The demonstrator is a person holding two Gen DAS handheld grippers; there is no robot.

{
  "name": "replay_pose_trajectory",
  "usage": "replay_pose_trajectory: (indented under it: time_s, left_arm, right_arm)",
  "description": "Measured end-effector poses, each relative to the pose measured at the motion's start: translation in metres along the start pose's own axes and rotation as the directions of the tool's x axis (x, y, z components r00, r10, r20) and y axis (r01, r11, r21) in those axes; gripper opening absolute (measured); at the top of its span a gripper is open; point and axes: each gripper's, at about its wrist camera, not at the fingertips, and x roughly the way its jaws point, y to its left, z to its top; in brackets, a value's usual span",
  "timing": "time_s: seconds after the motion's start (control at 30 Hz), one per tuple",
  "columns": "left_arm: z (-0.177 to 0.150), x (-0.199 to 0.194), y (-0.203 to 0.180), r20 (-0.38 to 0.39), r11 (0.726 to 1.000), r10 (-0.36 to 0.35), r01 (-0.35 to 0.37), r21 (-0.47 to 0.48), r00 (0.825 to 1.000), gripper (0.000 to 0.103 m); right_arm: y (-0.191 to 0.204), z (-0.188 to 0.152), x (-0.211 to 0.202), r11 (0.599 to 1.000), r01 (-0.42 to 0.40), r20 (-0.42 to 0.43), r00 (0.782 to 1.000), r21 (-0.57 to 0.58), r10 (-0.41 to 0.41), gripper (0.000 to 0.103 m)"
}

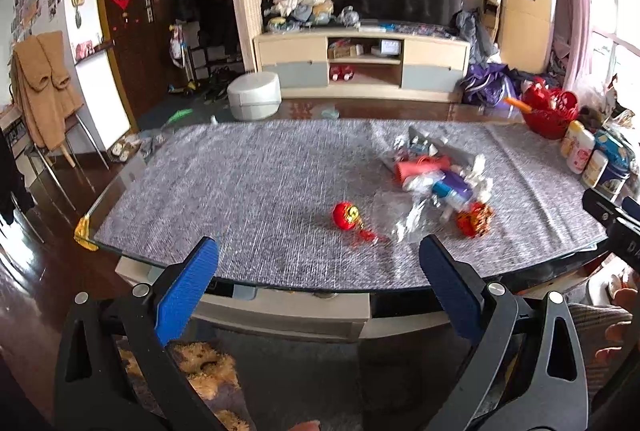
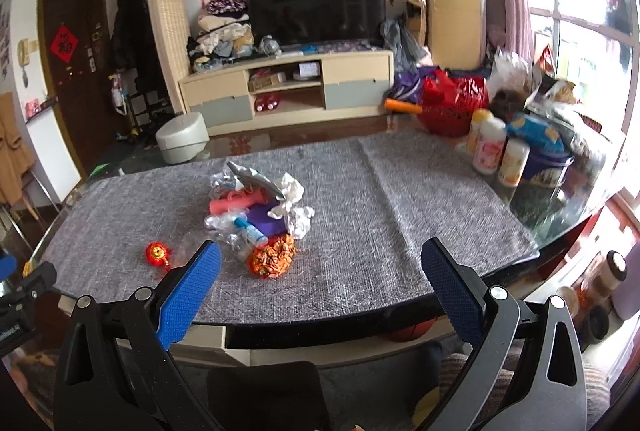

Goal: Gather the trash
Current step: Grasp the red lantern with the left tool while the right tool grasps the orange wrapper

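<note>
Approaching is the step in hand: nothing is gripped yet. Left gripper hangs at the table's near edge, fingers spread wide and empty. A red lantern ornament lies ahead, apart from the trash pile further right. Right gripper, likewise spread and empty, faces the pile. Next move probably calls for reaching forward over bare cloth; bottles crowd the right edge.

Trash pile lies mid-table; lantern left, perhaps 3 bottles right.
</note>
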Motion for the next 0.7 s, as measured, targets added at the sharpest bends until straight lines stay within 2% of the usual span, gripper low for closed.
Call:
replay_pose_trajectory:
  time_s: [0.2, 0.4, 0.5, 0.6, 0.63, 0.7]
  left_arm:
    - [-0.005, 0.039, 0.000, -0.077, 1.000, 0.013, -0.011, 0.025, 0.997, 0.095]
    - [-0.001, 0.070, 0.005, -0.137, 1.000, -0.001, 0.003, 0.017, 0.991, 0.095]
    - [0.004, 0.086, 0.006, -0.160, 1.000, -0.008, 0.011, 0.013, 0.987, 0.095]
    - [0.010, 0.102, 0.003, -0.182, 0.999, 0.014, -0.007, 0.038, 0.983, 0.095]
    - [0.011, 0.108, 0.002, -0.187, 0.999, 0.009, -0.001, 0.046, 0.982, 0.095]
    - [0.014, 0.117, -0.001, -0.196, 0.999, -0.008, 0.018, 0.048, 0.981, 0.095]
  right_arm:
    - [-0.001, -0.011, 0.041, 0.998, -0.053, -0.098, 0.994, 0.016, 0.055, 0.100]
    - [0.009, -0.020, 0.079, 0.999, -0.045, -0.194, 0.980, -0.021, 0.040, 0.100]
    - [0.013, -0.021, 0.091, 0.999, -0.049, -0.197, 0.979, -0.021, 0.044, 0.100]
    - [0.019, -0.018, 0.103, 0.998, -0.037, -0.196, 0.980, -0.055, 0.025, 0.099]
    - [0.022, -0.017, 0.109, 0.997, -0.037, -0.203, 0.979, -0.067, 0.023, 0.098]
    - [0.024, -0.016, 0.120, 0.997, -0.049, -0.225, 0.974, -0.065, 0.033, 0.083]
